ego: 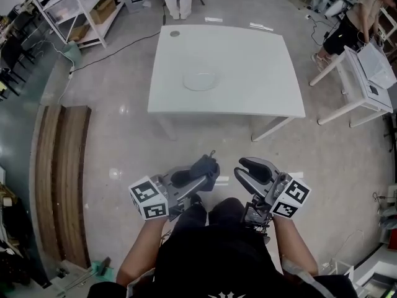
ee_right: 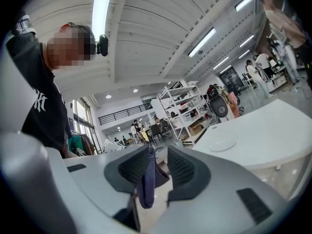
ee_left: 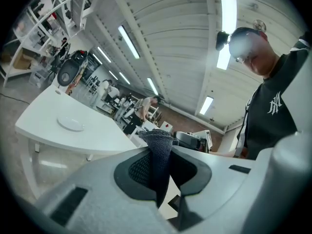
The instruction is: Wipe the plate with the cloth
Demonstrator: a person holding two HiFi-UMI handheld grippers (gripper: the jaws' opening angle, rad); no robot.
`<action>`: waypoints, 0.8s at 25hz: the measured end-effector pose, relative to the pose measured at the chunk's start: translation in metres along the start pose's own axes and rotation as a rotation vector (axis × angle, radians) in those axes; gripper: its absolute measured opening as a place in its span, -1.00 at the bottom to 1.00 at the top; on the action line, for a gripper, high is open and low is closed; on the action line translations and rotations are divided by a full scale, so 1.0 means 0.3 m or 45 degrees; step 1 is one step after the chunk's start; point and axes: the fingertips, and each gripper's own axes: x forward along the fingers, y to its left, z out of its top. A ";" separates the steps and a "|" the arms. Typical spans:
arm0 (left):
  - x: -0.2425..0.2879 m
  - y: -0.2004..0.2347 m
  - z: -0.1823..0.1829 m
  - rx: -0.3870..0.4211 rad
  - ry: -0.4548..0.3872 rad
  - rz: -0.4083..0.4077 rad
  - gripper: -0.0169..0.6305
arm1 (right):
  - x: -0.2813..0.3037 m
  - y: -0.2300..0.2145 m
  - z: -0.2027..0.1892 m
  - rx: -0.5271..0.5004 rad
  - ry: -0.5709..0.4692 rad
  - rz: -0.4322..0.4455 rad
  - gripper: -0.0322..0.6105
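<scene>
A shallow clear plate (ego: 200,79) lies near the middle of the white table (ego: 248,54), which stands well ahead of me; both grippers are held close to my body, far from it. My left gripper (ego: 209,165) is shut on a dark grey cloth (ee_left: 158,150), which stands up between its pads. My right gripper (ego: 248,166) stands open. In the right gripper view a dark bluish strip of cloth (ee_right: 146,189) hangs against one pad, with a gap to the other pad. The plate also shows small in the left gripper view (ee_left: 70,124) and in the right gripper view (ee_right: 222,145).
Bare floor lies between me and the table. Wooden boards (ego: 62,179) run along the floor at left. Metal shelving (ego: 80,11) stands at the back left. A second white desk (ego: 366,73) and a person (ego: 356,17) are at the right.
</scene>
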 end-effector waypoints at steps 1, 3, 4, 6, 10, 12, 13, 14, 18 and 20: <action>0.011 0.028 0.014 -0.008 -0.004 0.001 -0.79 | 0.013 -0.030 0.017 -0.003 0.001 -0.001 -0.58; 0.041 0.090 0.042 -0.028 -0.003 0.016 -0.79 | 0.036 -0.095 0.059 0.014 -0.023 0.017 -0.58; 0.063 0.124 0.056 -0.032 0.002 0.028 -0.79 | 0.048 -0.132 0.080 0.032 -0.042 0.033 -0.58; 0.116 0.197 0.089 -0.031 0.009 0.048 -0.79 | 0.075 -0.218 0.111 0.059 -0.056 0.061 -0.58; 0.211 0.362 0.168 -0.060 -0.009 0.087 -0.79 | 0.183 -0.394 0.150 0.059 0.010 0.126 -0.58; 0.284 0.445 0.213 -0.091 -0.026 0.106 -0.79 | 0.231 -0.492 0.189 0.066 0.045 0.188 -0.58; 0.330 0.482 0.240 -0.110 -0.041 0.109 -0.79 | 0.247 -0.546 0.215 0.072 0.061 0.222 -0.58; 0.379 0.517 0.269 -0.128 -0.058 0.107 -0.79 | 0.260 -0.601 0.244 0.076 0.076 0.253 -0.58; 0.532 0.658 0.356 -0.162 -0.076 0.145 -0.79 | 0.311 -0.798 0.343 0.109 0.117 0.331 -0.58; 0.580 0.717 0.376 -0.149 -0.056 0.184 -0.79 | 0.329 -0.874 0.358 0.133 0.141 0.352 -0.58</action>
